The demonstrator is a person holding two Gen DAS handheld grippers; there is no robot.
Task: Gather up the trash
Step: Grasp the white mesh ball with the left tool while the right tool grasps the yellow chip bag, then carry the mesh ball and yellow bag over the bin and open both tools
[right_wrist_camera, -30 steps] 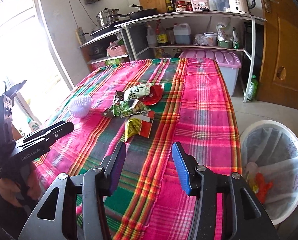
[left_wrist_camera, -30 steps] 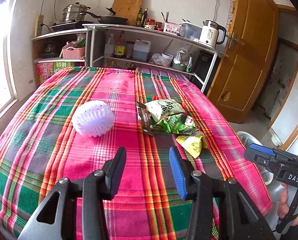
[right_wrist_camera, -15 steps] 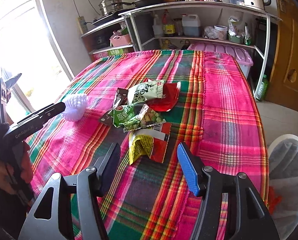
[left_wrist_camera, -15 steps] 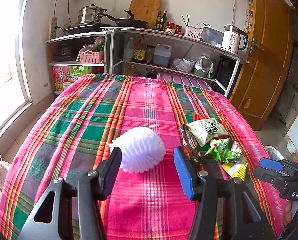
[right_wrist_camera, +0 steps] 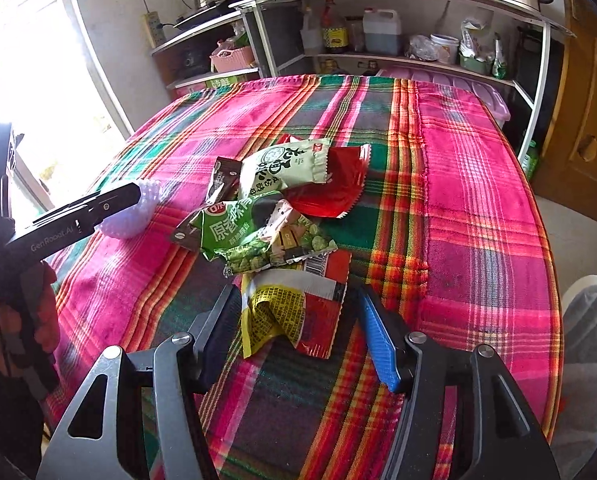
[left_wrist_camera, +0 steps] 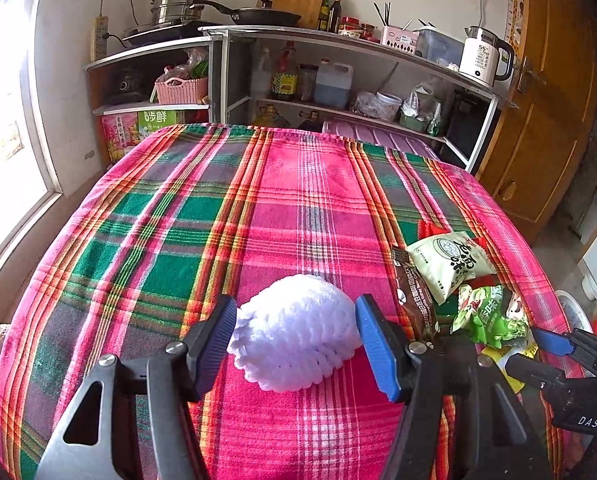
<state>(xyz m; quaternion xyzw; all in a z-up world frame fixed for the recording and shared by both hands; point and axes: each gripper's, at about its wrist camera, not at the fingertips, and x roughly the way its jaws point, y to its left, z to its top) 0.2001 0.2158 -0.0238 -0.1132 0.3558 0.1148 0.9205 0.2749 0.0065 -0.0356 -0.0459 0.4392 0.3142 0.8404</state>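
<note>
On the plaid tablecloth (left_wrist_camera: 306, 208) lies a white foam fruit net (left_wrist_camera: 294, 344). My left gripper (left_wrist_camera: 296, 316) straddles it, its jaws opening, pads at the net's sides without squeezing it. To the right is a heap of wrappers: a pale green packet (right_wrist_camera: 286, 164), a red one (right_wrist_camera: 334, 192), a brown one (right_wrist_camera: 222, 176) and a crumpled green one (right_wrist_camera: 254, 236). Nearest lies a yellow and red wrapper (right_wrist_camera: 294, 316), between the open jaws of my right gripper (right_wrist_camera: 296, 308), which do not touch it. The right wrist view shows the left gripper's finger (right_wrist_camera: 98, 208) by the foam net (right_wrist_camera: 134, 220).
A bin with a white liner (right_wrist_camera: 590, 320) stands on the floor off the table's right edge. Behind the table is a shelf unit (left_wrist_camera: 338, 40) with pots, bottles and a kettle (left_wrist_camera: 482, 56). A wooden door (left_wrist_camera: 550, 100) is at the right, a bright window (right_wrist_camera: 38, 60) at the left.
Both grippers moved forward and lower over the table with jaws wider. The left one came around the foam net; the right one closed in on the yellow and red wrapper.
</note>
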